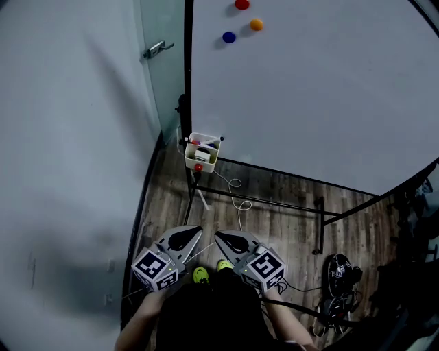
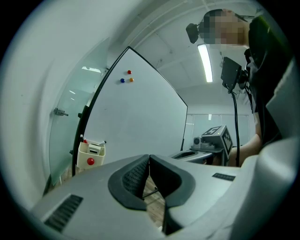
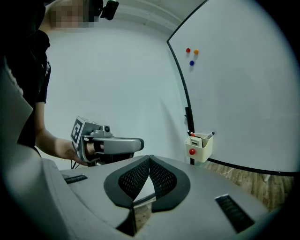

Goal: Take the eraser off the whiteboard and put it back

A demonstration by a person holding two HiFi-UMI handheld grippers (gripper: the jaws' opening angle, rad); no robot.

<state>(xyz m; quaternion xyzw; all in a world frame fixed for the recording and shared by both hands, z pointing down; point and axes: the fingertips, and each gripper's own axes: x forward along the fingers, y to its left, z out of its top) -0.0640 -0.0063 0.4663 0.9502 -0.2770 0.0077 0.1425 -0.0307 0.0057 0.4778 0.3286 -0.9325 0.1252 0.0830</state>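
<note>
The whiteboard (image 1: 322, 89) stands ahead on a black frame, with red (image 1: 241, 4), orange (image 1: 256, 25) and blue (image 1: 228, 37) magnets near its top. A white caddy (image 1: 202, 152) hangs at its lower left corner, holding markers and a pale block (image 2: 95, 150) that may be the eraser. A red magnet sits on the caddy's front. My left gripper (image 1: 197, 230) and right gripper (image 1: 219, 235) are held side by side low in the head view, well short of the board. Both are shut and empty. The jaws of each, left (image 2: 149, 157) and right (image 3: 150, 157), meet at the tip.
A glass door with a metal handle (image 1: 158, 49) stands left of the board, next to a plain wall (image 1: 68, 137). The board's black stand legs (image 1: 319, 226) and a white cable (image 1: 236, 195) lie on the wood floor. Dark bags and cables (image 1: 339, 274) sit at the right.
</note>
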